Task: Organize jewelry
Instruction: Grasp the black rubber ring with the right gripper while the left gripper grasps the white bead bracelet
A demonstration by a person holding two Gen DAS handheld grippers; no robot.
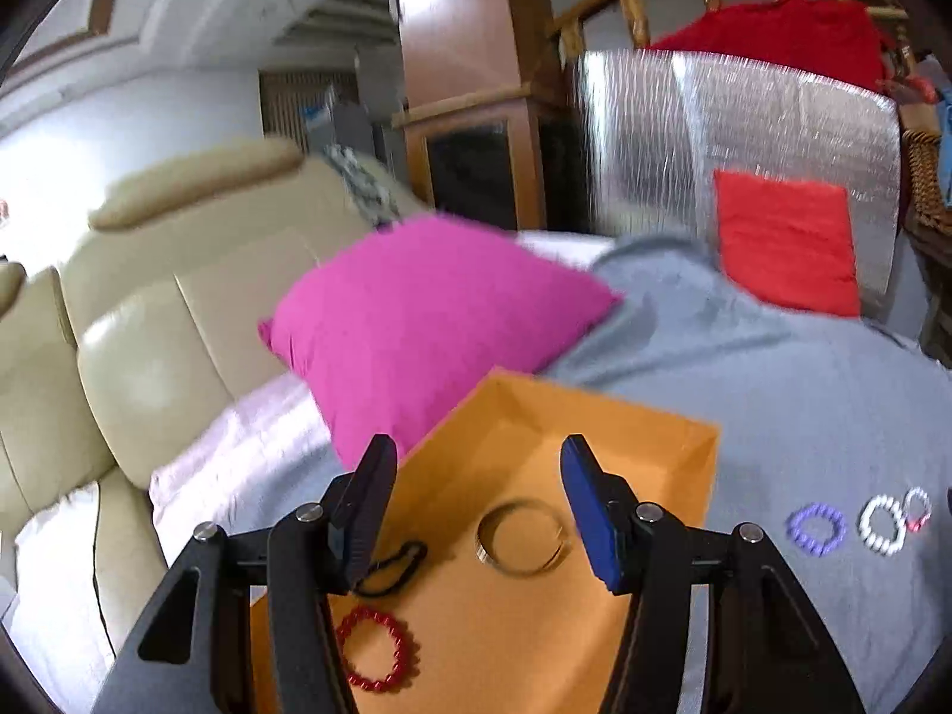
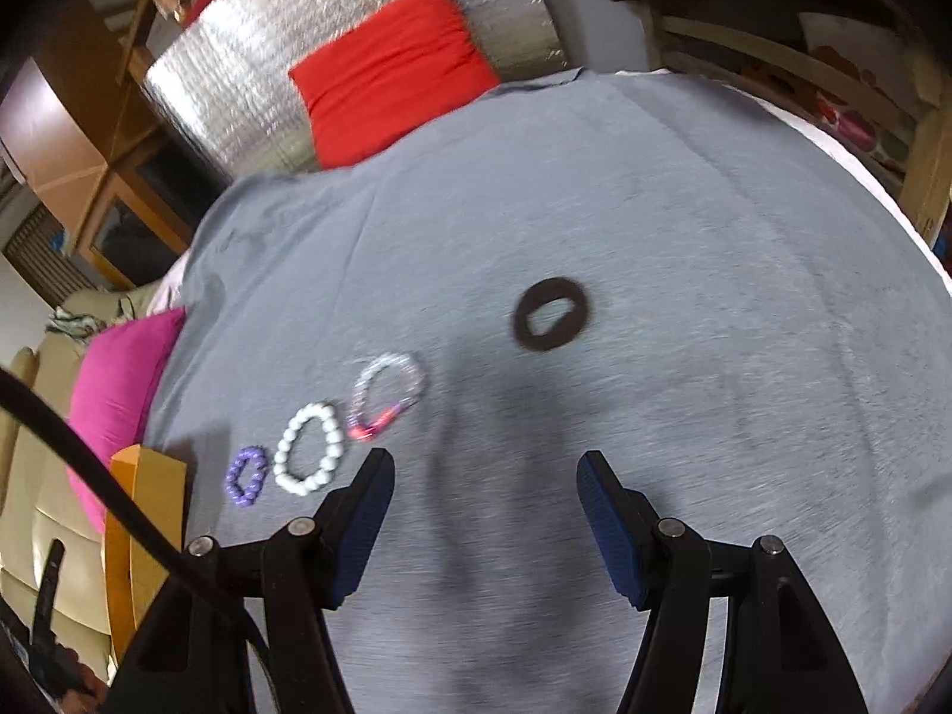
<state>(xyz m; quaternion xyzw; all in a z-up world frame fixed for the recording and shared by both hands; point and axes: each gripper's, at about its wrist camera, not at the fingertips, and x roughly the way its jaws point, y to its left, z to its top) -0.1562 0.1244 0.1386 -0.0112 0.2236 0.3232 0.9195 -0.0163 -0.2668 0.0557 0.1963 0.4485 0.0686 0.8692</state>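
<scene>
Right gripper [image 2: 479,464] jaws apart, empty, over grey blanket [image 2: 654,208] | dark ring [image 2: 552,314] lies ahead, slightly right, long axis across the jaws; beaded bracelets [image 2: 309,449] ahead-left | left gripper [image 1: 476,464] parted, empty, above orange box [image 1: 595,416] | right hand nearer.

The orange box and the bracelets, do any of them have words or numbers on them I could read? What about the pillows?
There are none to read.
Orange box: plain, no writing.
Red bead bracelet, purple bracelet, white bracelet: no letters.
Pink pillow, red pillow: plain cloth.
Shelf items at the far right: colourful shapes, too blurred to tell.
</scene>
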